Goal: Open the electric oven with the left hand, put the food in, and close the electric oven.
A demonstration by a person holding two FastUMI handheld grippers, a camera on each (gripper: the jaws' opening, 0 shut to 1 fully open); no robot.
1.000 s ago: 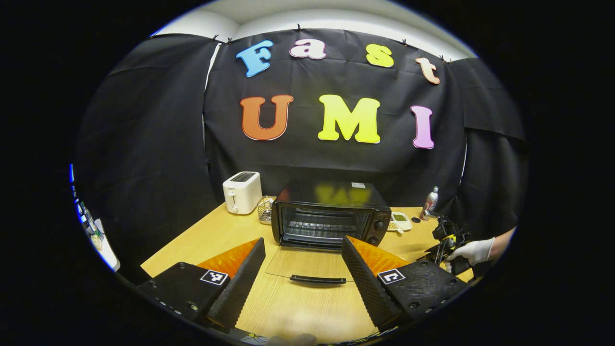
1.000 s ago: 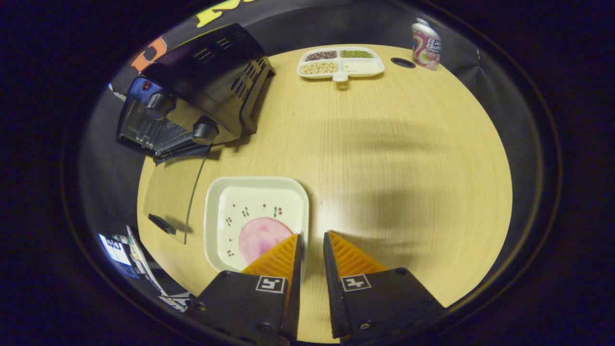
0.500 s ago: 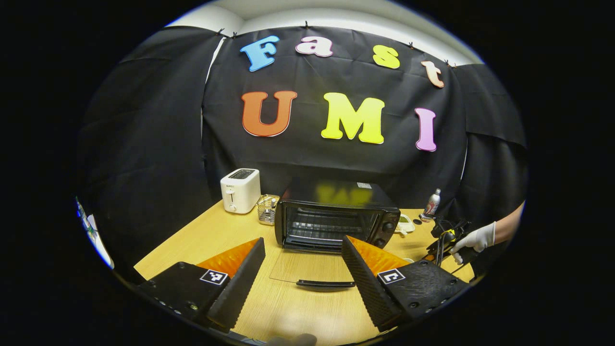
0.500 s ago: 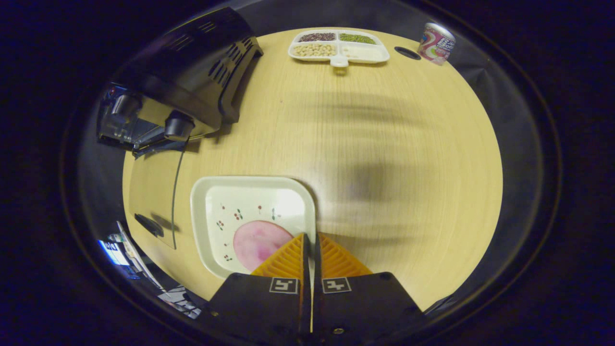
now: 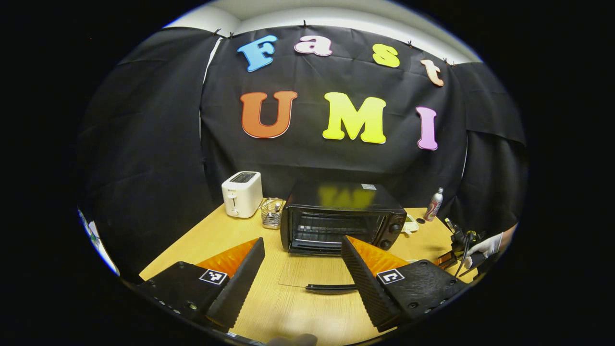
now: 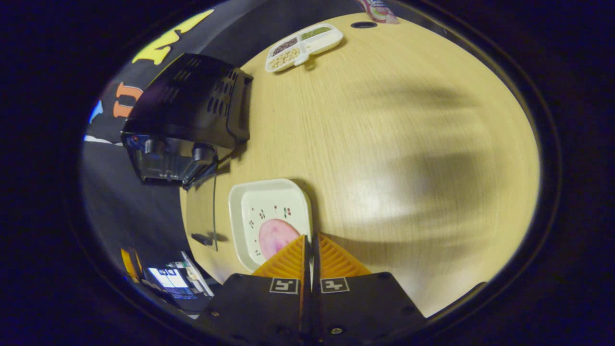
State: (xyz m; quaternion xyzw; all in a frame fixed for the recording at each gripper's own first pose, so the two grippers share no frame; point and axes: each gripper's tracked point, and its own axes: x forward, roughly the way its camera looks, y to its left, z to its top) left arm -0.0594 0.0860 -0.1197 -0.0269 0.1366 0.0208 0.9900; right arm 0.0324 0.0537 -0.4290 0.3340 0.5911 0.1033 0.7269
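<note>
The black electric oven (image 5: pixel 343 218) stands mid-table, its glass door (image 5: pixel 312 269) folded flat onto the wood with the handle (image 5: pixel 331 288) nearest me. My left gripper (image 5: pixel 302 240) hovers open in front of that door, holding nothing. At the far right a gloved hand (image 5: pixel 487 245) holds the other gripper. In the right gripper view, my right gripper (image 6: pixel 307 236) is shut on the right rim of a white square plate (image 6: pixel 262 206) carrying a pink slice of food (image 6: pixel 275 236). The plate looks raised above the table (image 6: pixel 384 144). The oven (image 6: pixel 187 115) and its open door (image 6: pixel 202 211) lie to its left.
A white toaster (image 5: pixel 241 193) and a wire basket (image 5: pixel 272 213) stand left of the oven, and a can (image 5: pixel 434 203) stands at the back right. A divided tray of beans (image 6: pixel 302 41) lies behind the oven's right side. The table's near edge runs just past the plate.
My right gripper closed on the plate's rim and has since risen and tilted with it. My left gripper stayed open and drifted slightly.
</note>
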